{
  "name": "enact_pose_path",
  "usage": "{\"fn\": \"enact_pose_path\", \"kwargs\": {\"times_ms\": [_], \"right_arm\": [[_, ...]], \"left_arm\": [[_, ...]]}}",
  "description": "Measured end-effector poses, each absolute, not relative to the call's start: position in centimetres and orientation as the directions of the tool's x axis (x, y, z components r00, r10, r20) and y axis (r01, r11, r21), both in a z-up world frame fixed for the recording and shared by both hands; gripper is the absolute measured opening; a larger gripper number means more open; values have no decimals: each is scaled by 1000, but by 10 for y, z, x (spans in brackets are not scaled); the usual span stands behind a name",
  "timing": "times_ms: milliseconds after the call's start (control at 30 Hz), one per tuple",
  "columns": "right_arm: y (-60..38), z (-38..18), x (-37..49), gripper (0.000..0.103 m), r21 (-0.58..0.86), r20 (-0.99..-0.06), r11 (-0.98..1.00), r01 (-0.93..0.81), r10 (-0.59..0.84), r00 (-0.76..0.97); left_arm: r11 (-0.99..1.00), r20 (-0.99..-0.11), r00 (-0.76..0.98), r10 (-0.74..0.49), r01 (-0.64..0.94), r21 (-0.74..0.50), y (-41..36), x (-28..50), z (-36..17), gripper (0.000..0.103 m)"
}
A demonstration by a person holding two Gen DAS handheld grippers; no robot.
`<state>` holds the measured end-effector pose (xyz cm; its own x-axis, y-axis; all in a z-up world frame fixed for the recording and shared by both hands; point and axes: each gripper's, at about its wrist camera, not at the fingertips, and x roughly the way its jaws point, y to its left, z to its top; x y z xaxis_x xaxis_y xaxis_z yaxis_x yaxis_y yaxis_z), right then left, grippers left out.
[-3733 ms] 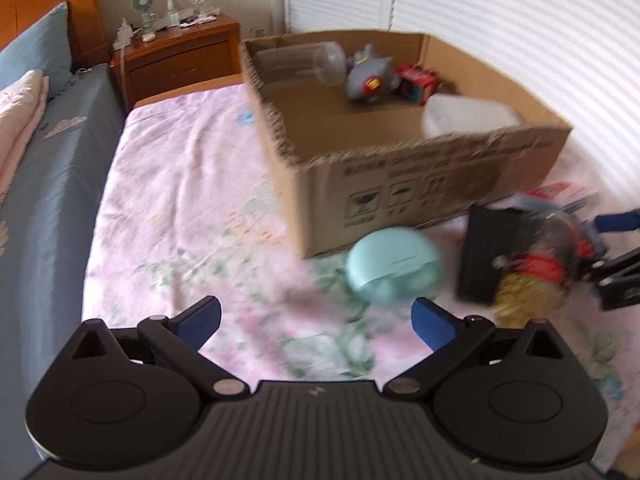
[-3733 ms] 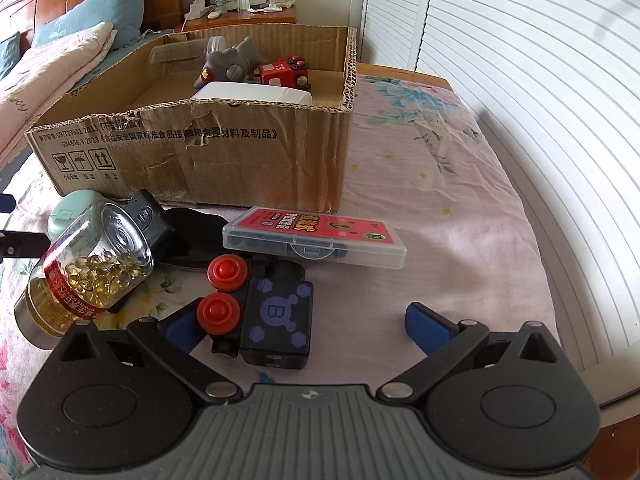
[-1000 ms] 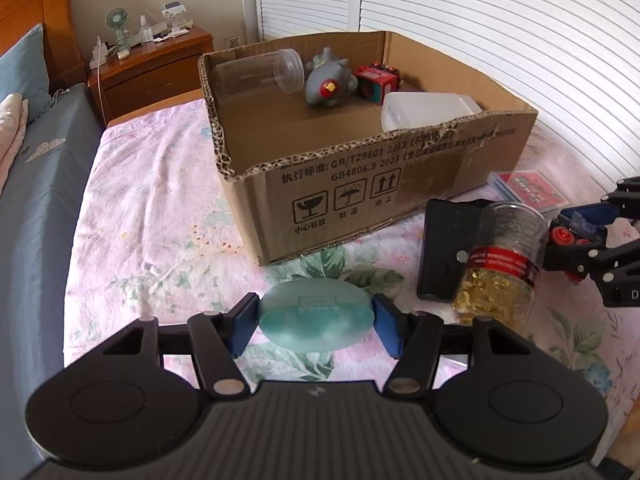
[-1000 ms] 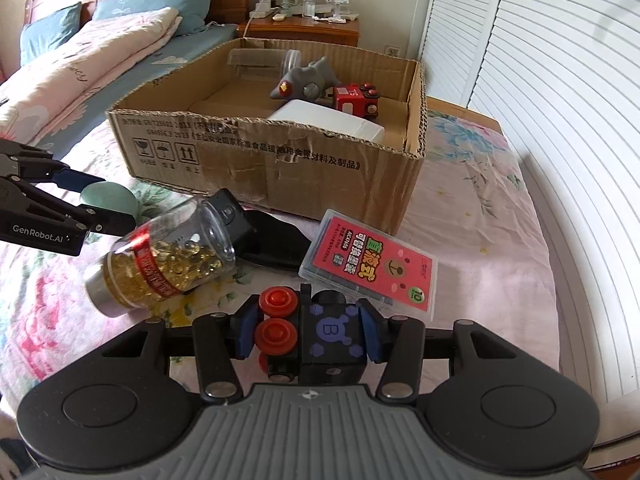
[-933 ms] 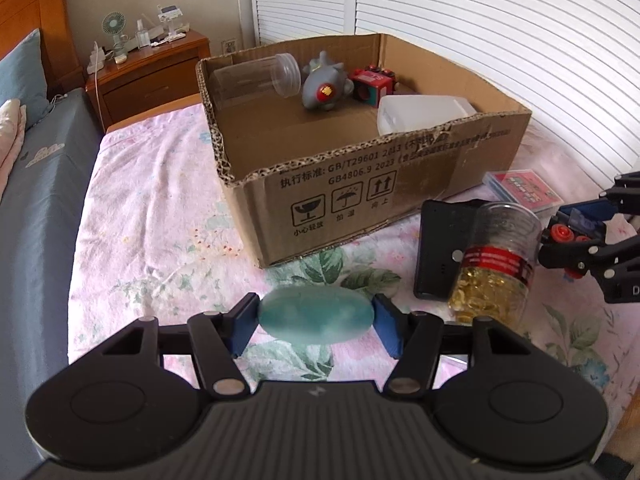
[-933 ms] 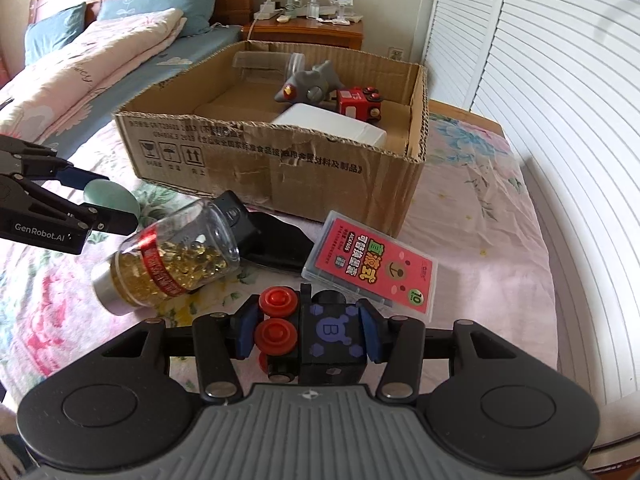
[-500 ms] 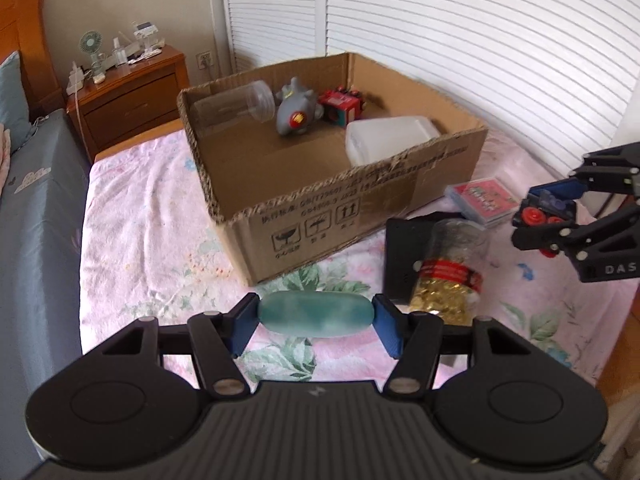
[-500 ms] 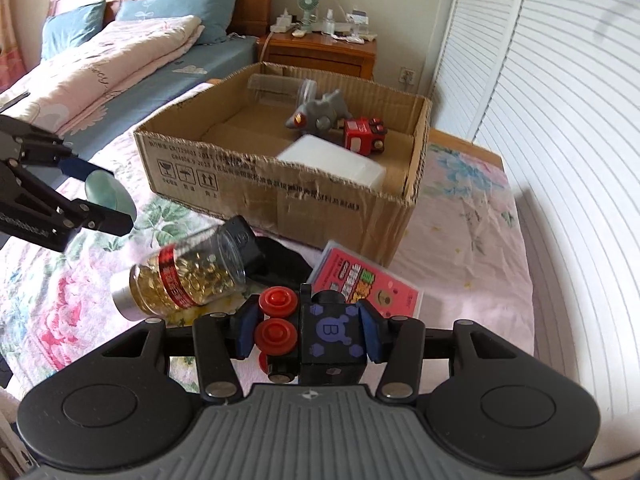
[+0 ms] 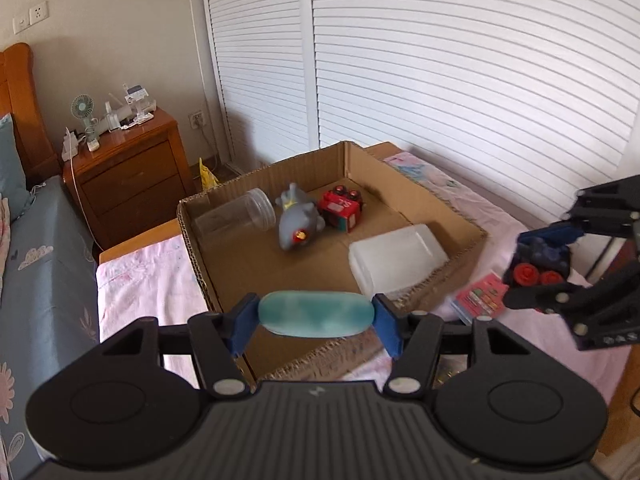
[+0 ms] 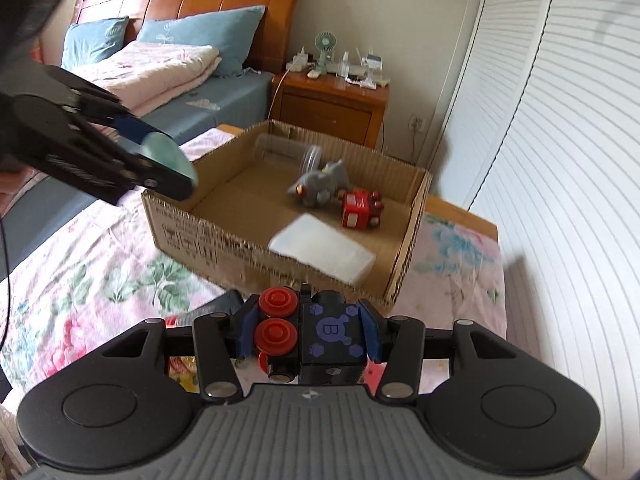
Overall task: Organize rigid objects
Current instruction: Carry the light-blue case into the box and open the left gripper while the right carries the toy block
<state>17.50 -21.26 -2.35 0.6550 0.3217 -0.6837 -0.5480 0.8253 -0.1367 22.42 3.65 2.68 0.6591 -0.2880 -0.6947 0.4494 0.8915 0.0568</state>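
Pads of the left gripper (image 9: 316, 316) press on both ends of a teal oval case (image 9: 316, 313), which spans the whole gap between them and is carried in the air. In the right wrist view that same gripper (image 10: 168, 164) comes in from nine o'clock, the case (image 10: 170, 156) showing edge-on above the near left corner of the box.

The right gripper (image 10: 306, 330) is clamped on a black toy car (image 10: 320, 334) with red wheels; the blue pads touch its two sides, so the jaws stand only as wide as the toy. From the left wrist camera the right gripper (image 9: 540, 260) sits at three o'clock, the toy (image 9: 538, 258) lifted clear of the bedspread.

Beyond both sets of fingers, toward twelve o'clock, an open cardboard box (image 9: 448, 218) rests on the floral bedspread (image 10: 100, 276). Inside it lie a clear jar (image 9: 236, 218) on its side at the far left, a grey toy shark (image 9: 298, 226) just right of the jar, a red toy car (image 9: 342, 210) beside the shark, and a white plastic container (image 9: 396, 258) against the near right wall. A red card case (image 9: 482, 300) lies on the bedspread outside the box, at about four o'clock of it. A wooden nightstand (image 10: 332, 106) with a small fan (image 10: 325, 46) stands further off.
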Motion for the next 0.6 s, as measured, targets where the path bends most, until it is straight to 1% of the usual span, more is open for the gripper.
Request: {"fn": "enact_pose_path", "kwargs": {"times_ms": [233, 267, 300, 367, 467, 567, 600], "right_arm": [[-209, -19, 178, 55, -153, -677, 822, -549, 318, 664], [-208, -19, 178, 55, -155, -677, 821, -549, 317, 664], [-209, -19, 178, 55, -153, -677, 821, -550, 318, 663], [-208, -18, 179, 55, -154, -677, 821, -550, 318, 663], [-205, -17, 180, 55, -157, -674, 818, -554, 321, 665], [-202, -15, 183, 55, -160, -671, 814, -559, 326, 666], [-201, -14, 185, 55, -160, -669, 812, -561, 328, 666]], "left_arm": [[904, -737, 623, -260, 425, 40, 37, 245, 2, 61], [907, -737, 626, -253, 418, 44, 38, 244, 1, 66], [911, -740, 627, -243, 409, 48, 38, 244, 0, 79], [920, -722, 652, -230, 387, 57, 42, 239, 2, 92], [916, -705, 666, -244, 397, 58, 46, 229, 8, 94], [921, -698, 671, -248, 388, 45, 53, 217, 8, 99], [922, -699, 670, -248, 385, 43, 55, 212, 7, 100]]}}
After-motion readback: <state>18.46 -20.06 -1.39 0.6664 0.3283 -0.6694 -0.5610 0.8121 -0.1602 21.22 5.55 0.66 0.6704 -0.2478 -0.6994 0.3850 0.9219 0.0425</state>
